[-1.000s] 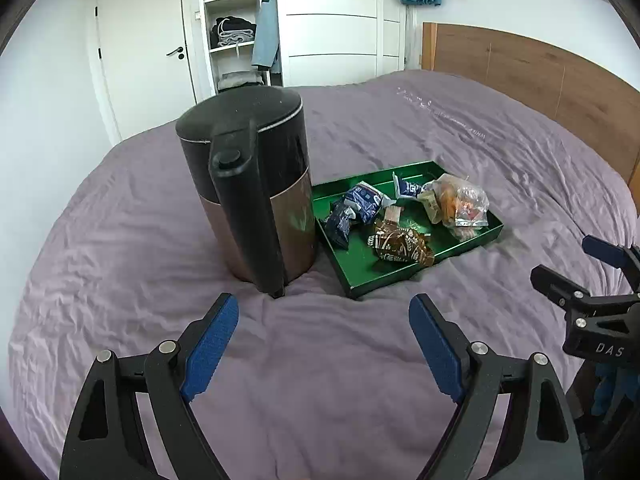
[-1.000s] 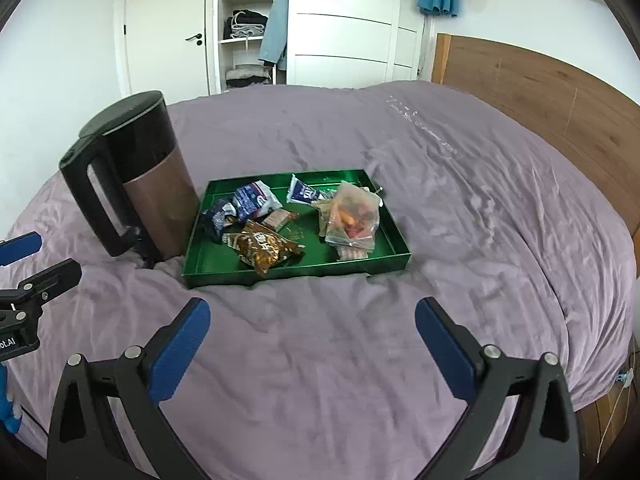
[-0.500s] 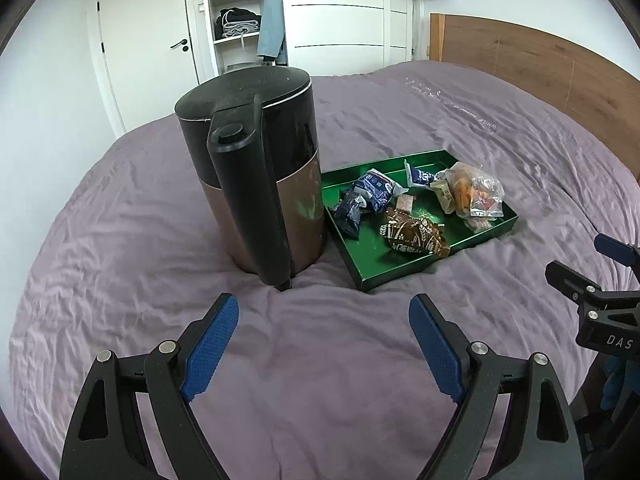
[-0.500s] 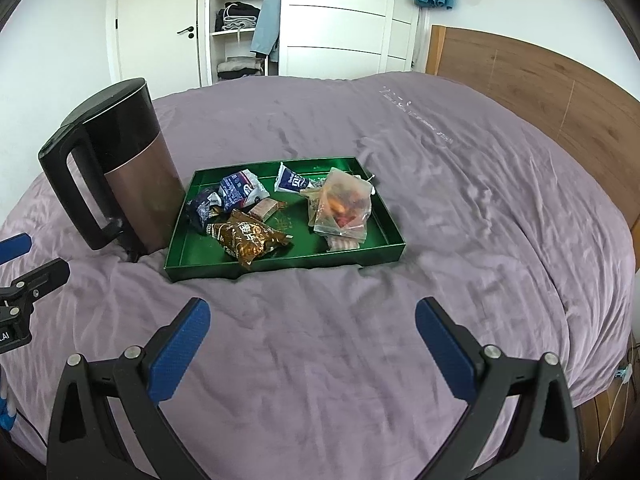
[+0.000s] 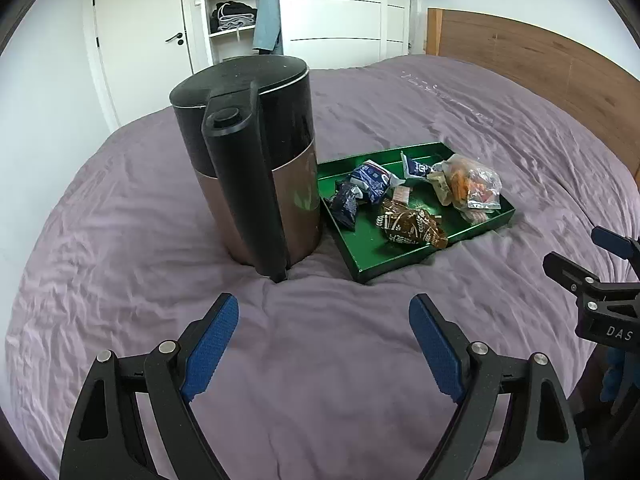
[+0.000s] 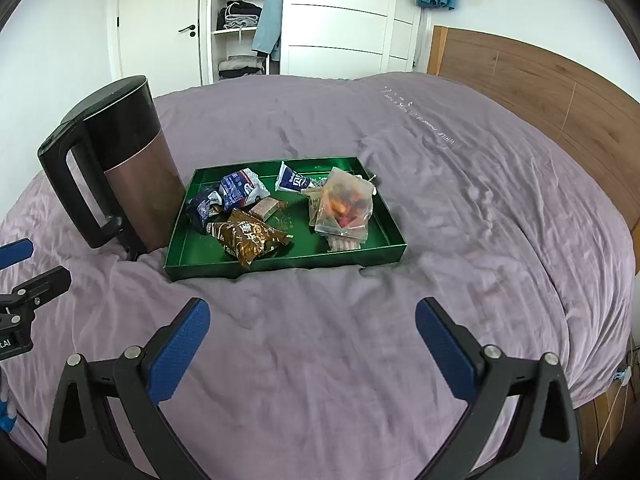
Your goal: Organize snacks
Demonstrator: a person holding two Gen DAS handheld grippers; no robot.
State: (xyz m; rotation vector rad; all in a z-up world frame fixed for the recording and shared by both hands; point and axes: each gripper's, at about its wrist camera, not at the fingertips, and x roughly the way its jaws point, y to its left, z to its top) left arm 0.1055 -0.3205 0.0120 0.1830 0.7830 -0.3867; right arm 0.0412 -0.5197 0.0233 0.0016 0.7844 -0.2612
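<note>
A green tray (image 6: 360, 251) lies on the purple bed and holds several snack packets: a brown packet (image 6: 250, 238), blue-and-white packets (image 6: 242, 190), and a clear bag of orange and red snacks (image 6: 344, 206). The tray also shows in the left wrist view (image 5: 372, 264), with the brown packet (image 5: 408, 228) and clear bag (image 5: 474, 190). My left gripper (image 5: 324, 344) is open and empty, short of the kettle. My right gripper (image 6: 312, 344) is open and empty, in front of the tray.
A black and copper kettle (image 5: 256, 168) stands upright against the tray's left side; it also shows in the right wrist view (image 6: 120, 160). The purple bedspread (image 6: 460, 152) spreads around. A wooden headboard (image 6: 540, 80) is on the right, a wardrobe and door behind.
Both grippers have moved forward a little and tilted, so the kettle and tray look nearer. Both stay open and empty. The snacks have not moved.
</note>
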